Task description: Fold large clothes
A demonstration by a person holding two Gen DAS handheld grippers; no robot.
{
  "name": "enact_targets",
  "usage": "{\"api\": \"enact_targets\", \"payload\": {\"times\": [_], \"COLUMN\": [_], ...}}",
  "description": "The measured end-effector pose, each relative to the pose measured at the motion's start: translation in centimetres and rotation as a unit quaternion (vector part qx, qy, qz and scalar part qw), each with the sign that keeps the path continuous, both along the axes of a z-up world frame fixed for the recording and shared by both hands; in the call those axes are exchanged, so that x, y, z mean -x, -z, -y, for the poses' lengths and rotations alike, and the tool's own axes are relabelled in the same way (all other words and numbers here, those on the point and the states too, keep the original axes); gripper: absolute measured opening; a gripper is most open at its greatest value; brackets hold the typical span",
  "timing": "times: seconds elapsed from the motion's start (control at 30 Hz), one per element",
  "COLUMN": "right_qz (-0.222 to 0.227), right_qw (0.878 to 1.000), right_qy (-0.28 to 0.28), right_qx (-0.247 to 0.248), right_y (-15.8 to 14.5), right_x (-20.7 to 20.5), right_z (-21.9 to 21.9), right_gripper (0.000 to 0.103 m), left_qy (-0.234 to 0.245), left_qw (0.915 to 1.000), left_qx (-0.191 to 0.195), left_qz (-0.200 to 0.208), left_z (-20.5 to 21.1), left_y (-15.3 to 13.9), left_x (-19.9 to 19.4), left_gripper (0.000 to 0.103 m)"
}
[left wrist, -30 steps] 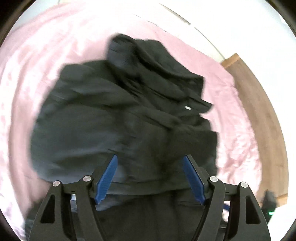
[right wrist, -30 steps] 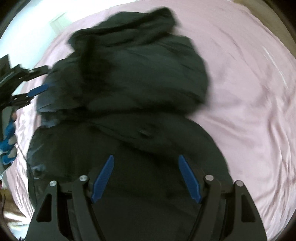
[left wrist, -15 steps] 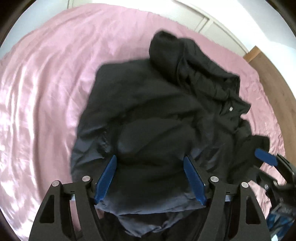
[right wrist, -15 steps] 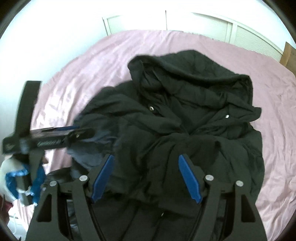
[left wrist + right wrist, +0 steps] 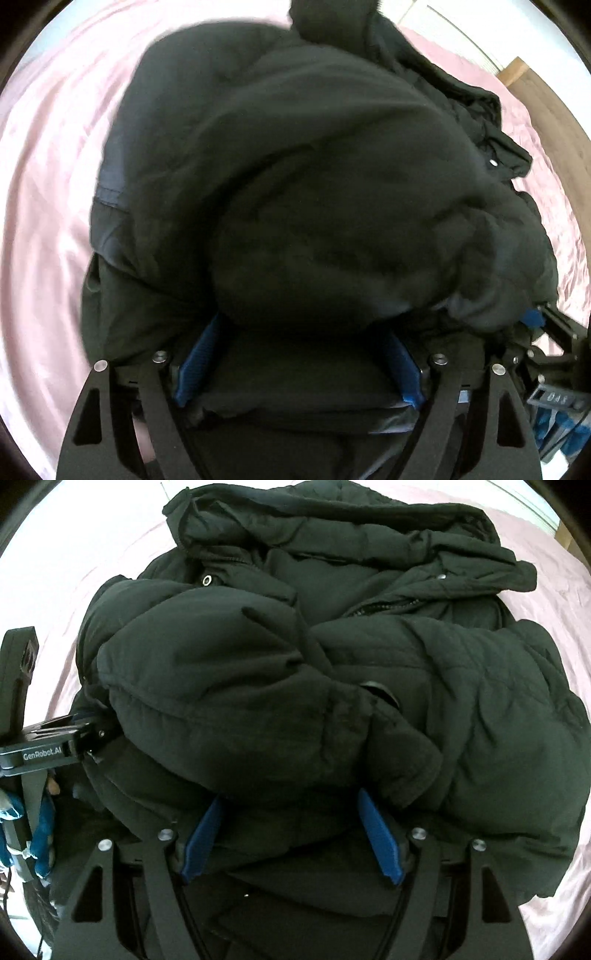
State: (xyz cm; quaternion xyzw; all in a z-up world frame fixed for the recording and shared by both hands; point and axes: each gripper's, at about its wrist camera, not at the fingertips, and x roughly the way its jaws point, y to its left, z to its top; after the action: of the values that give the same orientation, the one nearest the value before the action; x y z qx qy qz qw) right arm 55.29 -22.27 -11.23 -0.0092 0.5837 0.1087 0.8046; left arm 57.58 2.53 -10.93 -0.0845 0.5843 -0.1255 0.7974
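A large black padded hooded jacket (image 5: 314, 177) lies bunched on a pink bed sheet (image 5: 40, 192). It fills the right wrist view (image 5: 480, 720) too, hood at the far side, both sleeves folded over the body. My left gripper (image 5: 299, 354) is open, its blue pads wide apart, pushed in low under the folded mass; its tips are hidden by cloth. My right gripper (image 5: 291, 830) is open likewise, its pads wide apart at the jacket's near edge under a sleeve. The left gripper also shows in the right wrist view (image 5: 85, 734), at the jacket's left side.
The pink sheet (image 5: 554, 590) surrounds the jacket. A wooden floor (image 5: 543, 96) lies beyond the bed's right edge in the left wrist view. The right gripper's frame (image 5: 554, 343) shows at the lower right there. White wardrobe doors stand at the back.
Both grippers have moved down and in close to the jacket, which now fills both views. The jaws have stayed wide open. The jacket's bulk now covers the fingertips.
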Motion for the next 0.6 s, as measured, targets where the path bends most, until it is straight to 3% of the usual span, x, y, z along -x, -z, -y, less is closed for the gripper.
{"api": "enact_targets", "payload": {"times": [0.17, 0.37, 0.47, 0.6], "right_qz": [-0.002, 0.073, 0.088, 0.075], "right_qw": [1.000, 0.995, 0.993, 0.994], "right_qy": [-0.012, -0.061, -0.078, -0.075], "right_qx": [-0.008, -0.020, -0.018, -0.008], "right_y": [-3.3, -9.1, -8.9, -5.5], "right_x": [0.6, -0.1, -2.3, -5.1], "right_z": [0.0, -2.0, -4.0, -5.8], "right_gripper": [0.073, 0.073, 0.073, 0.073], "left_qy": [0.002, 0.007, 0.008, 0.006], "left_qw": [0.9985, 0.9945, 0.9937, 0.9960], "left_qx": [0.013, -0.004, -0.026, -0.042], "left_qz": [0.052, 0.104, 0.108, 0.078], "left_z": [-1.5, -1.0, 0.1, 1.9], "left_y": [-5.5, -9.4, -8.6, -5.0], "left_x": [2.2, -1.2, -4.2, -7.6], "left_gripper": [0.082, 0.082, 0.082, 0.082]}}
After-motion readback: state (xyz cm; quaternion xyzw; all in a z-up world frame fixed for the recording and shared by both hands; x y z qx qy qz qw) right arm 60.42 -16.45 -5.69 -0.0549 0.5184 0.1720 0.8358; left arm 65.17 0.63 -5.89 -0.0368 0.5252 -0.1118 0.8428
